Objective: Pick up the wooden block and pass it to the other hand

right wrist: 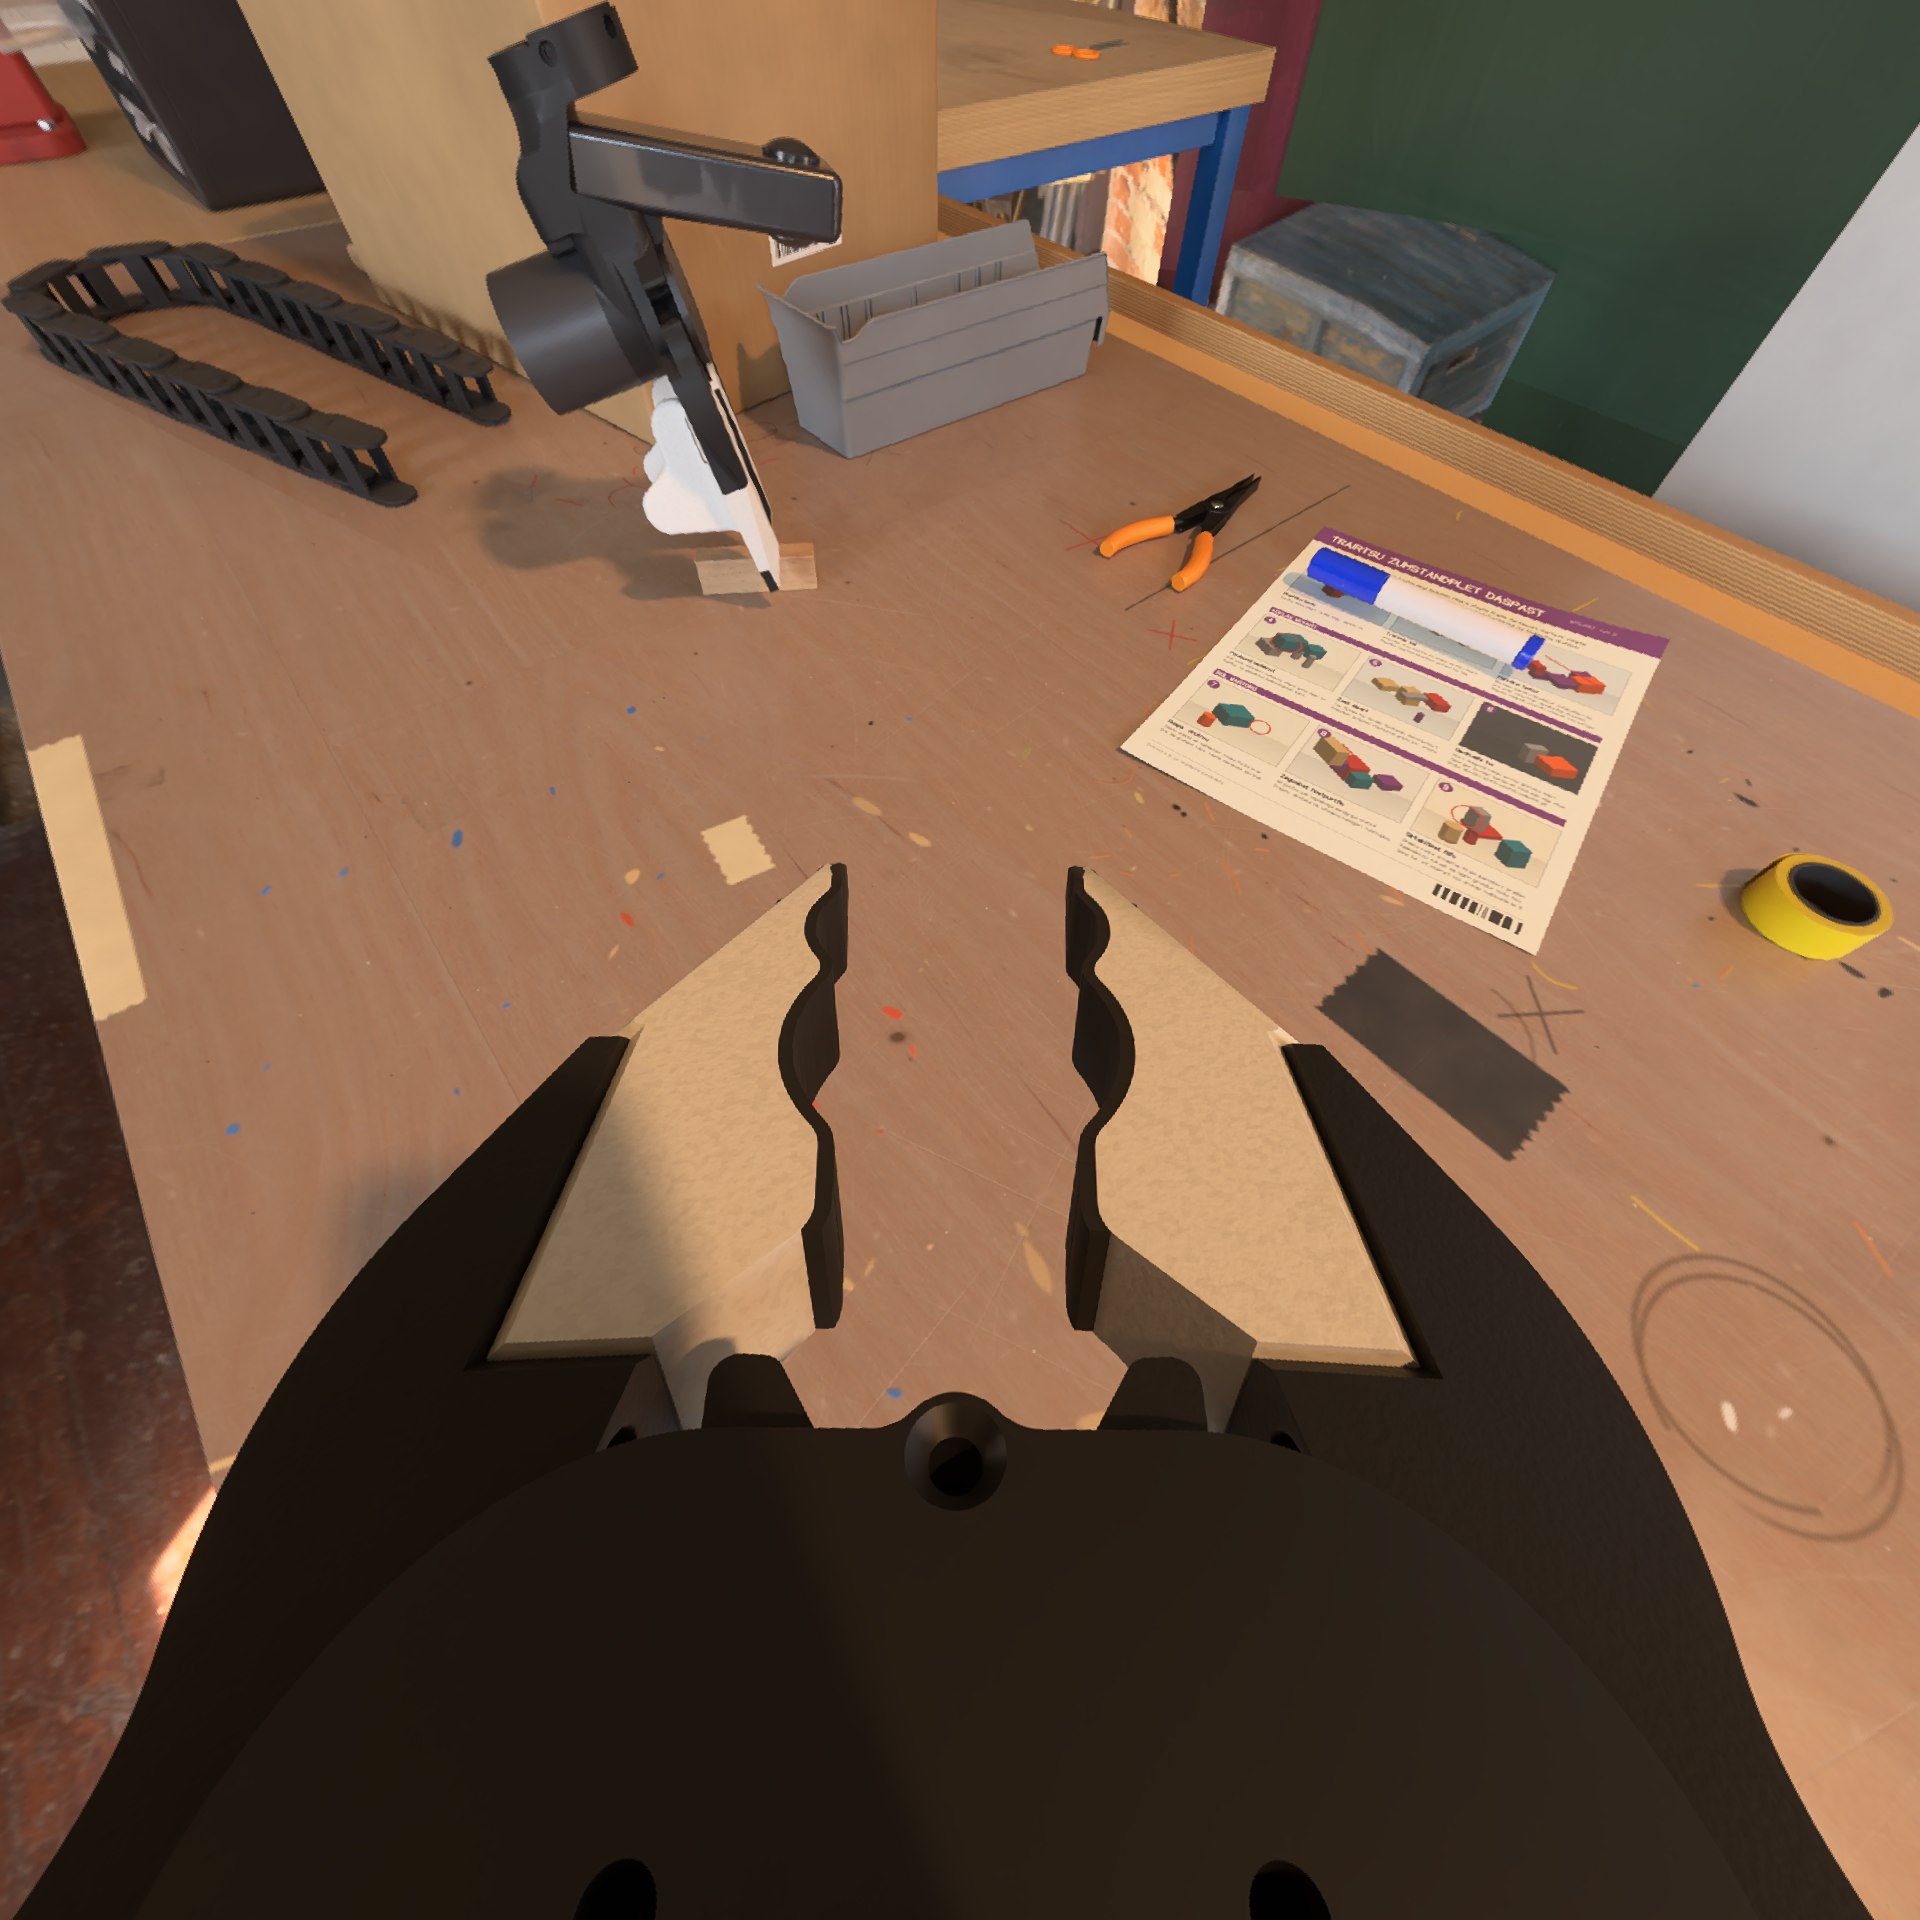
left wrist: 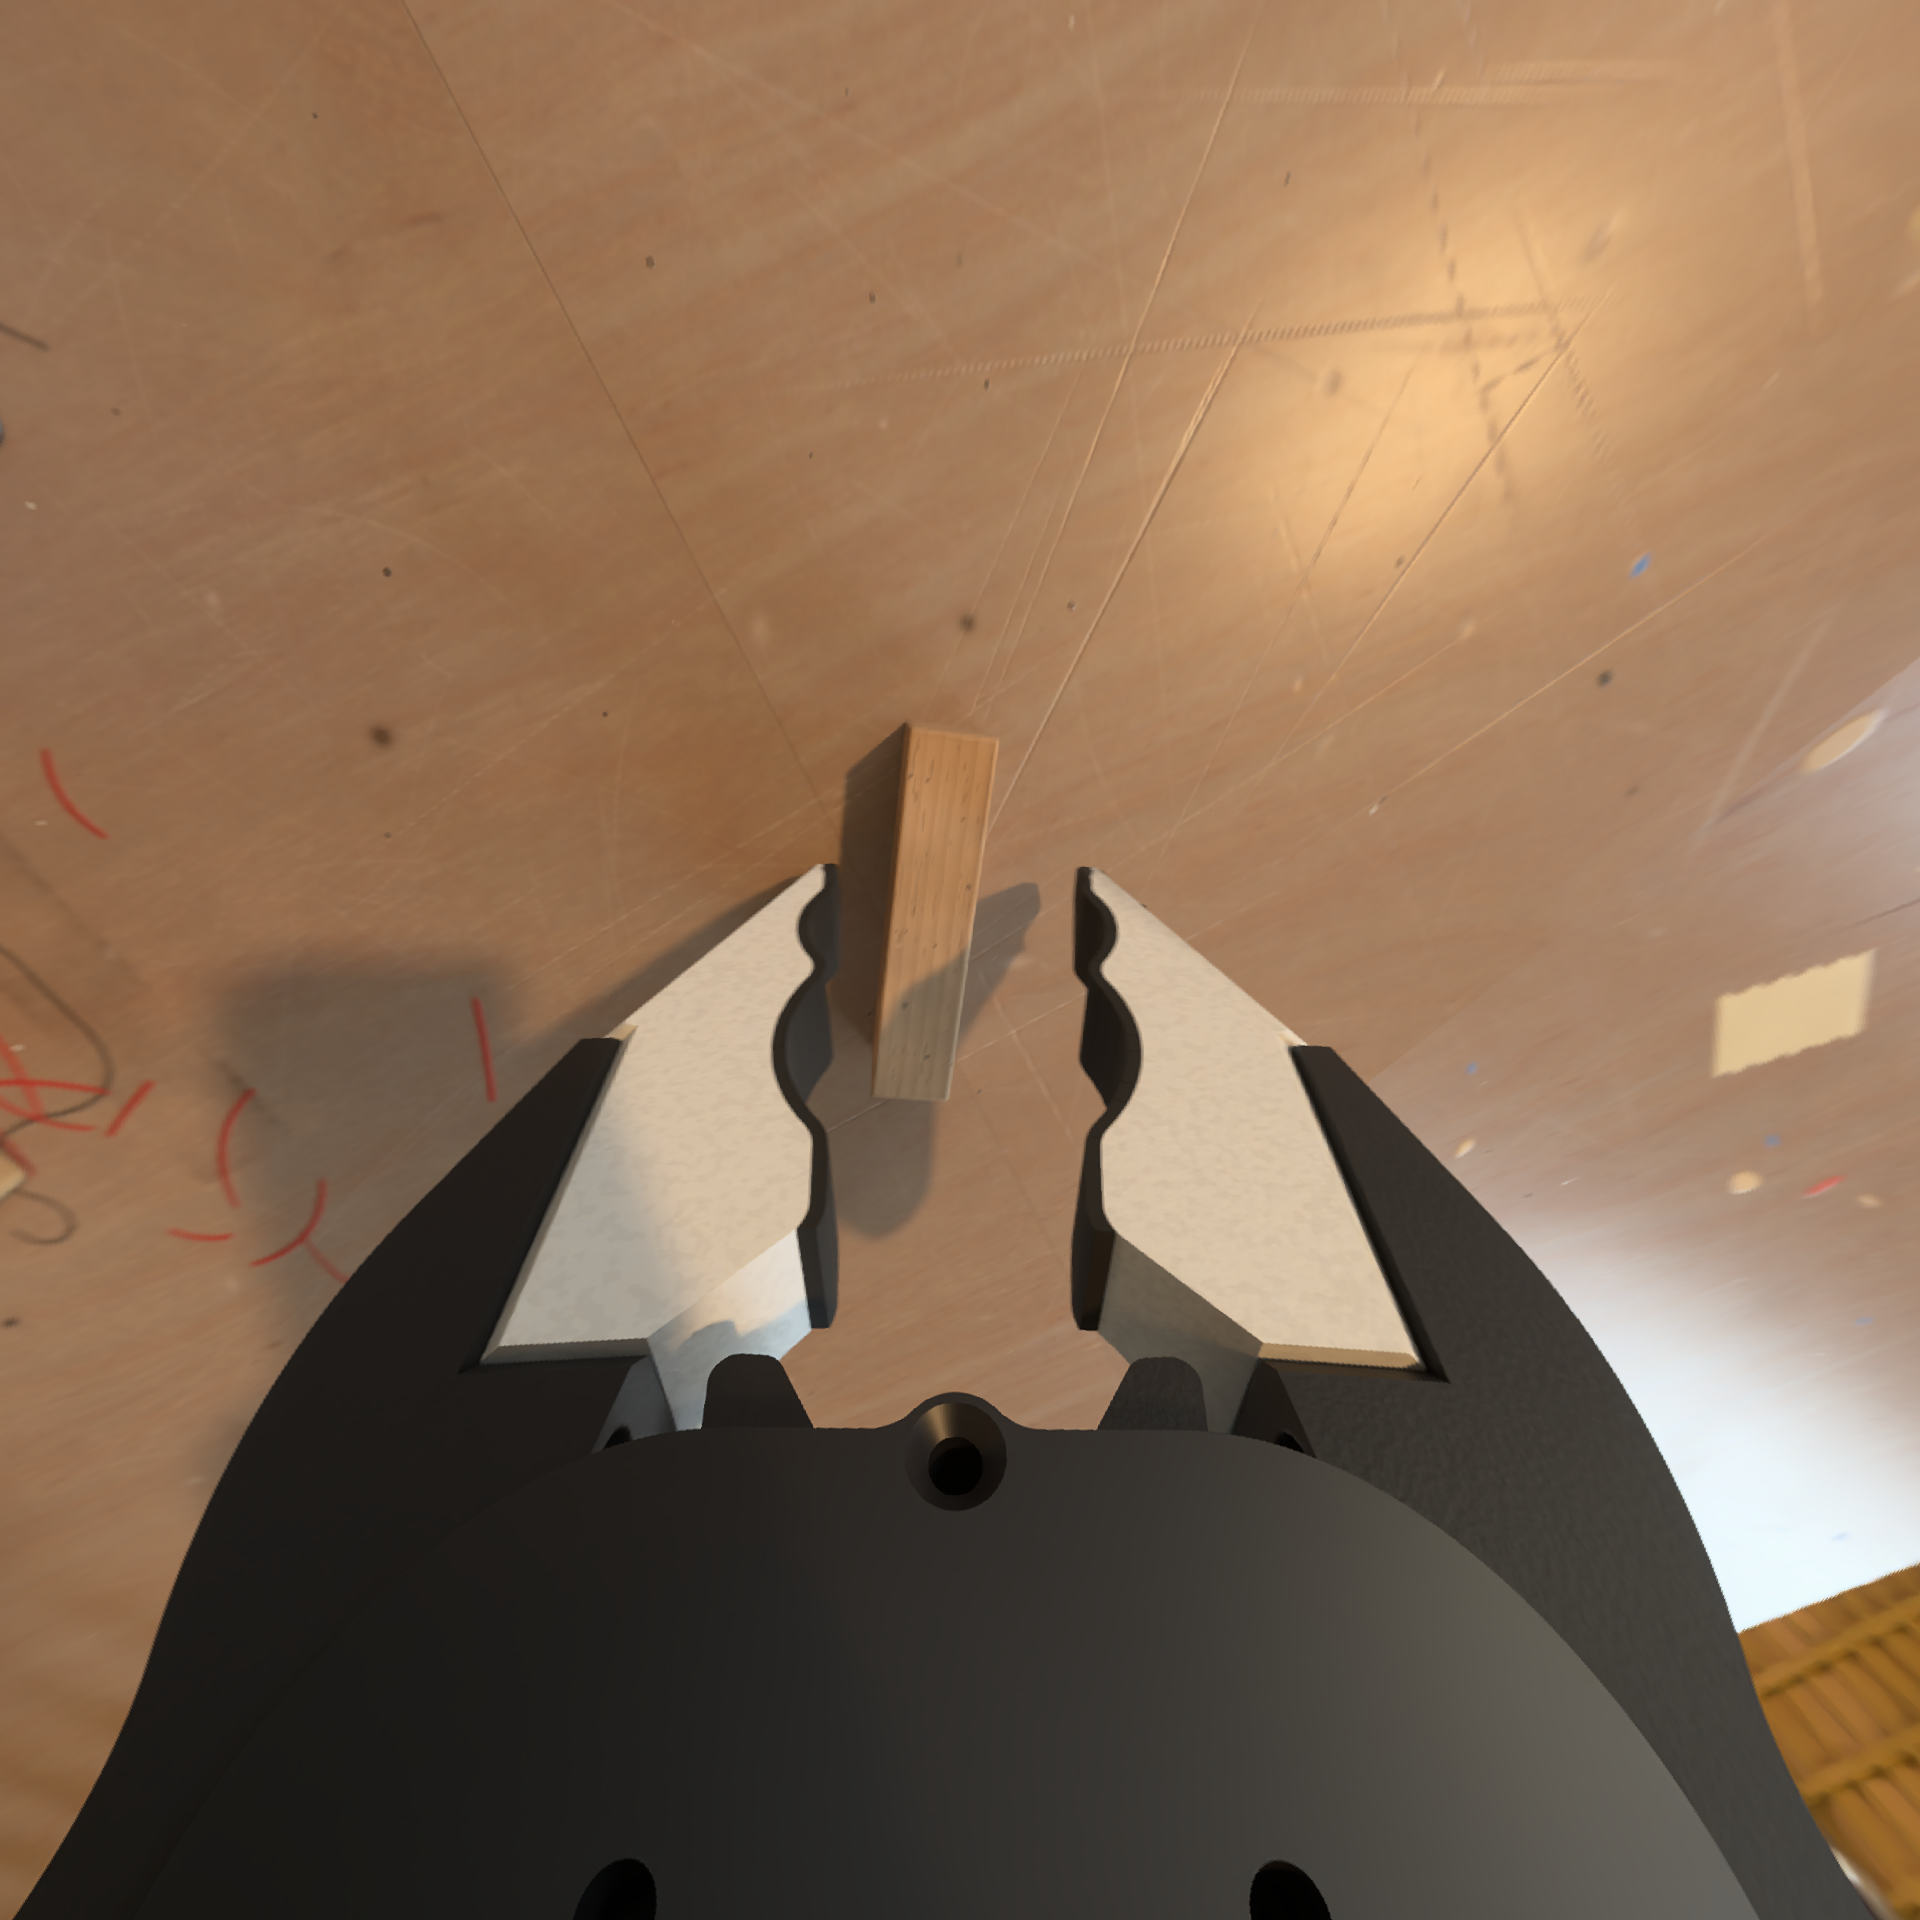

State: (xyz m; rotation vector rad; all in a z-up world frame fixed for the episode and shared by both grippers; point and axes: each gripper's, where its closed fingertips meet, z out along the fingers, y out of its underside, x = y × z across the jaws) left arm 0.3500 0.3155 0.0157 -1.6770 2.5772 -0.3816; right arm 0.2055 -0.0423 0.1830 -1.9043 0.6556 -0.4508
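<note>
A long pale wooden block (left wrist: 930,914) lies flat on the scratched wooden table (left wrist: 1039,416). My left gripper (left wrist: 954,883) is open and points down at it, with the block between its fingers, nearer the left one. In the right wrist view the block (right wrist: 753,570) shows far off, partly hidden by the left gripper (right wrist: 727,566) straddling it. My right gripper (right wrist: 956,883) is open and empty, well short of the block, above the table's middle.
A black cable chain (right wrist: 239,353) lies at the far left, a grey bin (right wrist: 935,332) and a wooden box (right wrist: 436,166) at the back. Orange pliers (right wrist: 1179,530), a printed sheet (right wrist: 1392,748) with a blue marker (right wrist: 1423,608) and yellow tape (right wrist: 1818,904) lie right.
</note>
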